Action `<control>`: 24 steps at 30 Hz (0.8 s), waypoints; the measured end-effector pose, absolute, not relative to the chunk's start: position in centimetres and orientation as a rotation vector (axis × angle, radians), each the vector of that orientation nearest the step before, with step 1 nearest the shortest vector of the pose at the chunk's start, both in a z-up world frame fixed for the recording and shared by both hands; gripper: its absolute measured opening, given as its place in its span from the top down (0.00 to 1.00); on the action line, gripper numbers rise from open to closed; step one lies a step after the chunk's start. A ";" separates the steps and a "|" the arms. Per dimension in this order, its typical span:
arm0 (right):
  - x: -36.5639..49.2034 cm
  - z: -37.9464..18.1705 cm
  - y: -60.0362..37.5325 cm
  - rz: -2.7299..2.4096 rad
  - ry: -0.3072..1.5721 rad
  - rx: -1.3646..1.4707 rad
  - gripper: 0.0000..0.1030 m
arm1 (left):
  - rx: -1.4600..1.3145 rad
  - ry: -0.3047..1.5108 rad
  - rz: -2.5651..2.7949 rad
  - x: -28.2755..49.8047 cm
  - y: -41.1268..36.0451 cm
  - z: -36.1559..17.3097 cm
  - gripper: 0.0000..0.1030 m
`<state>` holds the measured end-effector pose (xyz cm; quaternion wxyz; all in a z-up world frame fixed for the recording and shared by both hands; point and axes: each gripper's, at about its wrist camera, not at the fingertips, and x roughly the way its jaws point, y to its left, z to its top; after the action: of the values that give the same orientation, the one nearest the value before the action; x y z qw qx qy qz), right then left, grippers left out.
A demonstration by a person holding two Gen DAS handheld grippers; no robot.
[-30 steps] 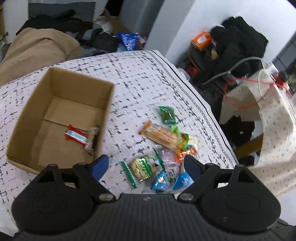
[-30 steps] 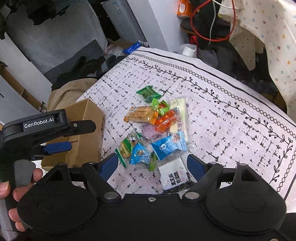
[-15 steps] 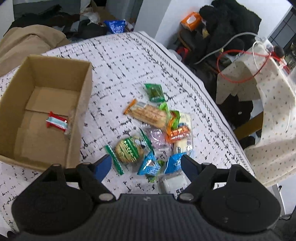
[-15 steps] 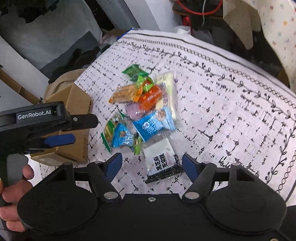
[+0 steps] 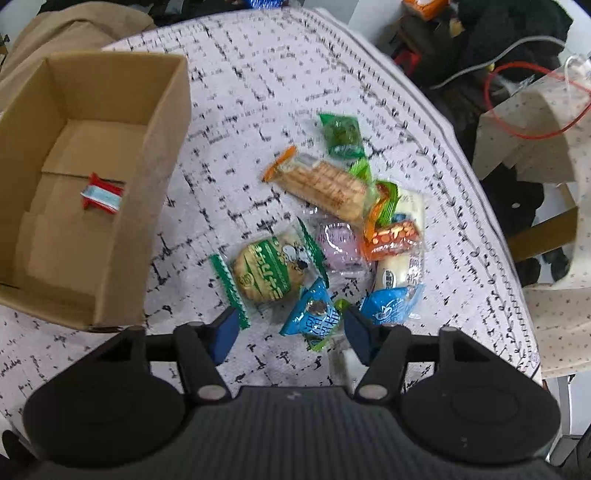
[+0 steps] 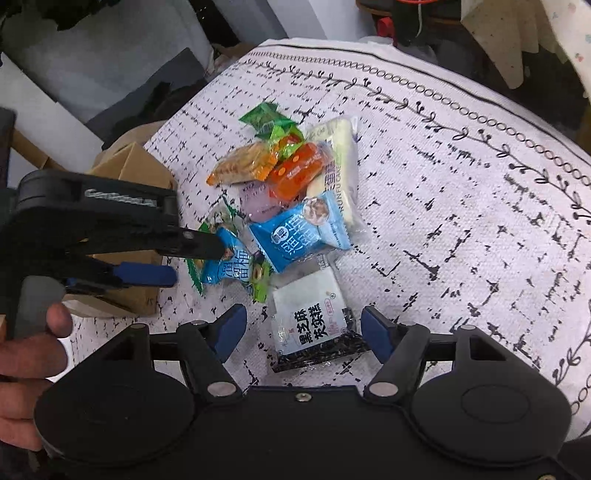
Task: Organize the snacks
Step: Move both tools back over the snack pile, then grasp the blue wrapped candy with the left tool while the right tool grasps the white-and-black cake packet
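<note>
White patterned tablecloth (image 6: 461, 192) carries our snack pile (image 5: 332, 236) beside the cardboard box (image 5: 110, 155); clothes (image 5: 517, 33) clutter the room beyond. Our left gripper (image 5: 288, 328) and right gripper (image 6: 303, 328) both gape, empty.

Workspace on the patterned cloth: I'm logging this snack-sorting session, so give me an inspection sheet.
Surface: white black-flecked tablecloth.
Job's things: open brown cardboard box holding one red-and-white wrapped candy; pile of wrapped snacks beside it; black-and-white sesame packet nearest the right gripper.
Clutter: nothing seen on the cloth.
Grippers: left gripper open over the pile; right gripper open, straddling the sesame packet.
Cables: red cable off-table.
Surroundings: dark clothing heap.
</note>
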<state>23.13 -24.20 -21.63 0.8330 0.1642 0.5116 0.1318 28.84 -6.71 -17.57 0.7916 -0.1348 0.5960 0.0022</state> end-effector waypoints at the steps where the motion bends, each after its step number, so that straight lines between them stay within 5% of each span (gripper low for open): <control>1: 23.2 -21.8 -24.2 0.279 1.089 0.342 0.34 | -0.287 1.296 0.006 29.0 -7.1 -18.0 0.44; 18: 24.8 -24.2 -23.8 0.331 1.131 0.320 0.39 | -0.159 1.372 0.046 31.2 -11.3 -21.5 0.58; 24: 24.8 -24.2 -23.6 0.311 1.125 0.288 0.52 | -0.128 1.387 0.061 31.7 -11.9 -21.8 0.66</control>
<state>24.81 -23.63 -24.20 0.8248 0.1353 0.5292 0.1463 31.73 -11.91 -21.80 0.7666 -0.0591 0.6388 0.0279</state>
